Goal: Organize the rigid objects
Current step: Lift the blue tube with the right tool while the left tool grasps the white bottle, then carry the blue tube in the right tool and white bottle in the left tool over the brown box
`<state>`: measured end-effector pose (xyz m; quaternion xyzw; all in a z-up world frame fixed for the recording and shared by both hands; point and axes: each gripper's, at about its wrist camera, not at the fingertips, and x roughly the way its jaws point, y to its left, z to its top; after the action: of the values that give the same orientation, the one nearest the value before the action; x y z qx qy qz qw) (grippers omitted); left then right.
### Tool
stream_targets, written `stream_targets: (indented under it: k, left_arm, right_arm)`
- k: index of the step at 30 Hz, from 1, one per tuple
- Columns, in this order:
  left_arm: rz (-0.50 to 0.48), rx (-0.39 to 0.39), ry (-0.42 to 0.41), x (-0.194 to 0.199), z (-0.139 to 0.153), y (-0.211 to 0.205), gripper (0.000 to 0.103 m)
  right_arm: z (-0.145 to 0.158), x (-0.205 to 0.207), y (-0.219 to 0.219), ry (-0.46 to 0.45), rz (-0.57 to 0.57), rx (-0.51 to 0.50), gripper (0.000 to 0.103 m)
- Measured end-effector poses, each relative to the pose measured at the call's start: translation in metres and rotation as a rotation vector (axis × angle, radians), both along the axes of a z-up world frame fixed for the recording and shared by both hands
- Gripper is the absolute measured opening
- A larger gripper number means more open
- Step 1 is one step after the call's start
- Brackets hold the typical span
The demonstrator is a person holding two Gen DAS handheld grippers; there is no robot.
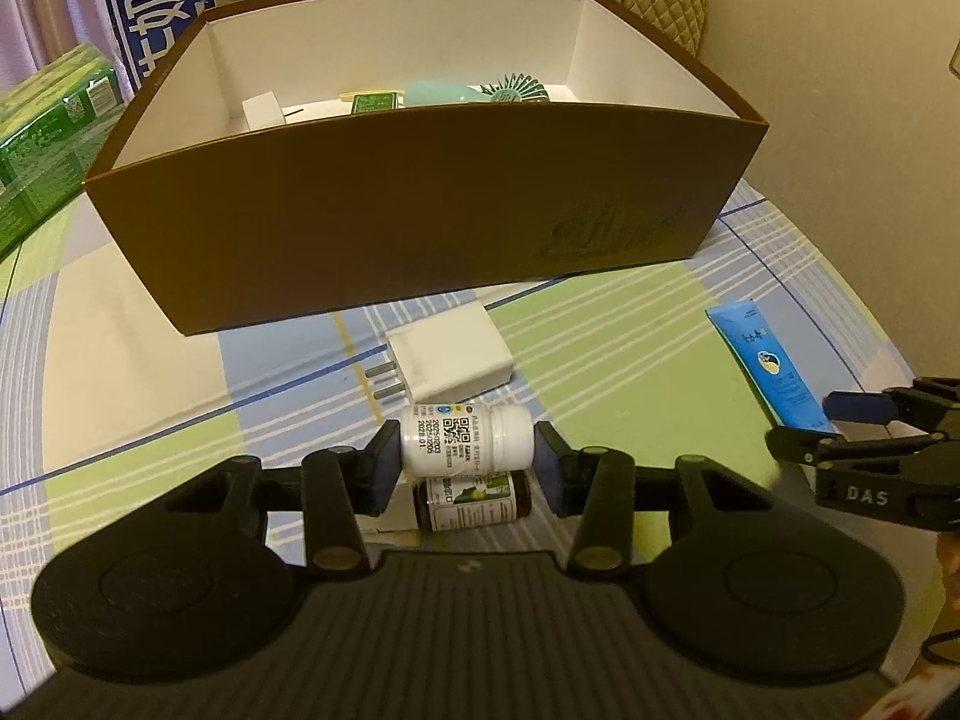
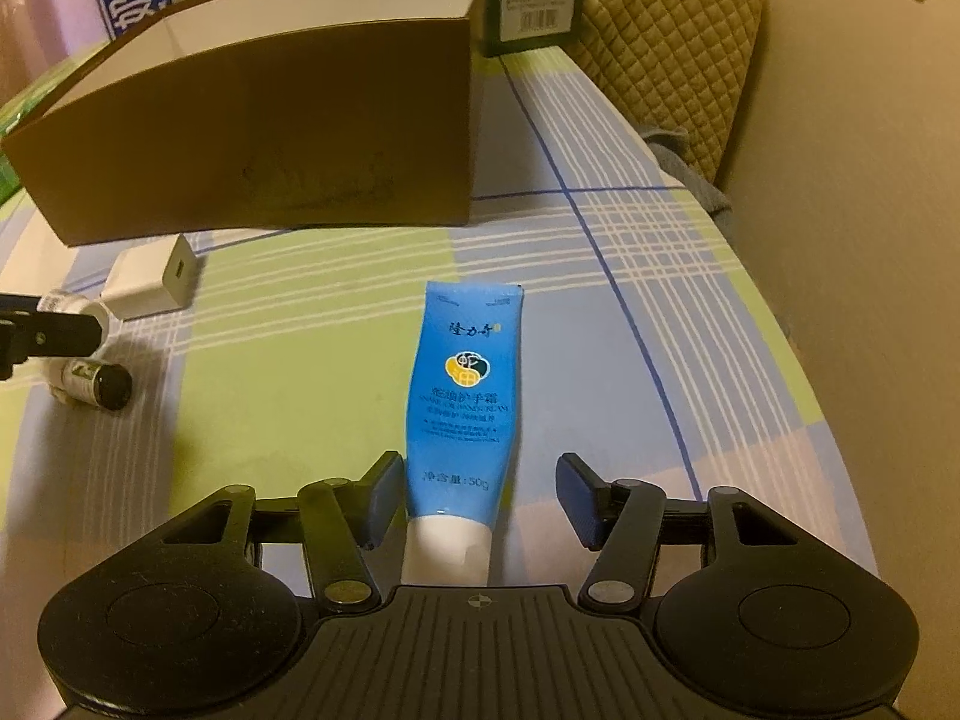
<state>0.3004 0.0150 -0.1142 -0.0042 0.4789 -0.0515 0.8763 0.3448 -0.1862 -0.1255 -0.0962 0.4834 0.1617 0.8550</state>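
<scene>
My left gripper [image 1: 465, 462] is shut on a white pill bottle [image 1: 465, 441], held sideways just above the table. Under it lies a small brown bottle [image 1: 474, 497] with a green label. A white charger plug [image 1: 444, 363] lies just beyond, in front of the brown cardboard box [image 1: 420, 204]. My right gripper [image 2: 477, 498] is open around the cap end of a blue hand-cream tube [image 2: 465, 384] that lies flat on the checked cloth. The box holds a teal fan [image 1: 480, 90], a green packet and a small white box.
Green cartons [image 1: 42, 132] stand at the left and milk cartons [image 1: 156, 18] behind the box. A quilted chair back [image 2: 666, 36] and the wall lie to the right. The table edge curves along the right side [image 2: 840, 450].
</scene>
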Motion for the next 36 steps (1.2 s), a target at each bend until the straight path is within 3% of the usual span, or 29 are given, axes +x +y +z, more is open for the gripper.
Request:
stream_targets:
  k: [7,10,25,36]
  left_arm:
    - [0.005,-0.002,-0.004,-0.008,0.003,0.000,0.042]
    - [0.007,-0.005,-0.004,-0.011,0.004,-0.001,0.042]
    - [0.025,-0.006,-0.008,-0.025,0.010,0.002,0.042]
    - [0.038,-0.013,-0.036,-0.037,0.022,0.008,0.042]
  right_arm:
    - [0.001,0.001,0.005,-0.002,0.019,-0.005,0.046]
    - [0.001,0.001,0.009,-0.007,0.037,-0.006,0.035]
    - [0.005,-0.007,0.004,0.028,0.075,0.051,0.032]
    - [0.037,-0.028,0.010,0.007,0.138,0.133,0.032]
